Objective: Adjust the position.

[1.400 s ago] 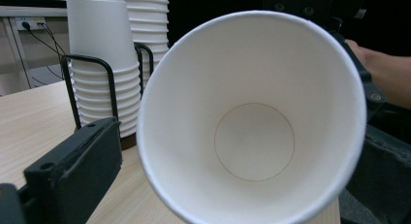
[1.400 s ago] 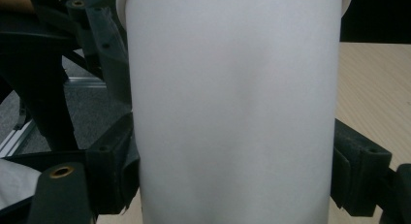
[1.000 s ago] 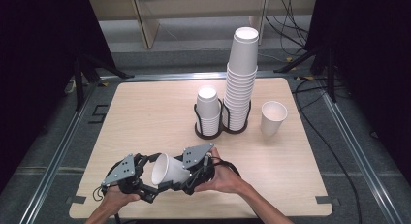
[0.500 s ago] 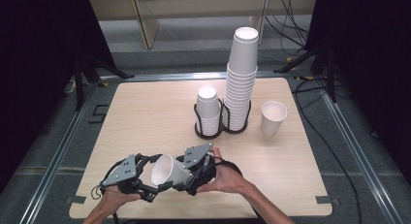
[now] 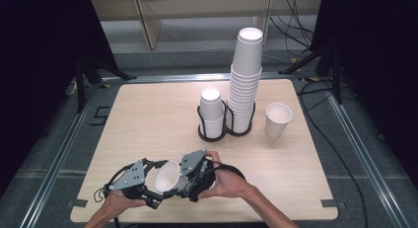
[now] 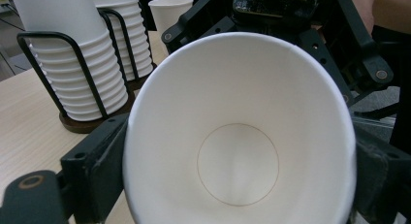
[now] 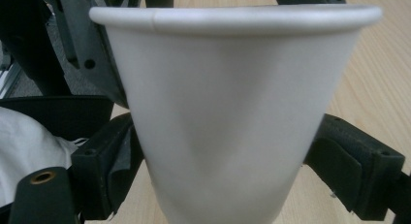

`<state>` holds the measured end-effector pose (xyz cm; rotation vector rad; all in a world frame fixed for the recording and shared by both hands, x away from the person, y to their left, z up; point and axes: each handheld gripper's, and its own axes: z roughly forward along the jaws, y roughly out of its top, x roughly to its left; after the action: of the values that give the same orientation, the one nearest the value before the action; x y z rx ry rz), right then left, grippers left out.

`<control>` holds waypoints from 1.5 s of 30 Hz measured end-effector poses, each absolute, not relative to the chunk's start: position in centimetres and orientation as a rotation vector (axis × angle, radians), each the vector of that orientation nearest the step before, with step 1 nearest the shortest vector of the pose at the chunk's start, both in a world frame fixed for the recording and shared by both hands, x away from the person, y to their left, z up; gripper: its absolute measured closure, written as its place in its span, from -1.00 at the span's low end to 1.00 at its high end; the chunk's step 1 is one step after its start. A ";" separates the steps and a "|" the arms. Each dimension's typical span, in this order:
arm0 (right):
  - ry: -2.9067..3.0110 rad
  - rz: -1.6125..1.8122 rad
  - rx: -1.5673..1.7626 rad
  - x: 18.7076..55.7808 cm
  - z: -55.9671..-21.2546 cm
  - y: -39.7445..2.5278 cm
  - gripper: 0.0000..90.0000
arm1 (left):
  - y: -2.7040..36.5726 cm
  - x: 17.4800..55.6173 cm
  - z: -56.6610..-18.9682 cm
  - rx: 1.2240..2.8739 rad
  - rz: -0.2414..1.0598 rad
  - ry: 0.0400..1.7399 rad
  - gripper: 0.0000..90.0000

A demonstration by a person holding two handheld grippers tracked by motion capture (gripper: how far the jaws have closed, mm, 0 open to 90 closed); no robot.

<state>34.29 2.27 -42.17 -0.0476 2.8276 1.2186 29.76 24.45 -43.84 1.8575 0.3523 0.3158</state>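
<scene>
Overhead, both tongs (image 5: 165, 186) clamp cup (image 5: 167, 176); left view reveals dented base

Two grippers are at the near edge, the left gripper (image 5: 148, 184) and the right gripper (image 5: 183, 181); one paper cup (image 5: 167, 175) sits between them; one loose cup (image 5: 277, 119) stands alone on the table (image 5: 148, 119); two stacks of cups stand in one black wire holder (image 5: 224, 132), a short stack (image 5: 212, 112) and a tall stack (image 5: 244, 80); the cups within each stack are too tightly nested to count surely; two hands hold the grippers, one each.
</scene>
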 end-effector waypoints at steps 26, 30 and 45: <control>2.854 1.326 -0.025 34.8 -43.3 2.5 -0.52 | 24.7 29.8 -44.0 1.774 0.294 0.403 -0.84; 2.833 1.332 0.035 35.0 -43.6 1.5 -0.52 | 25.2 29.7 -43.6 1.702 0.316 0.407 -0.75; 2.441 1.559 0.489 36.8 -43.9 -6.8 -0.54 | 26.0 30.1 -43.7 1.656 0.371 0.508 -0.68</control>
<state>36.80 -6.82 -43.94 0.4893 2.4410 1.5593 30.12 26.01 -43.71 1.6563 0.5080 0.3712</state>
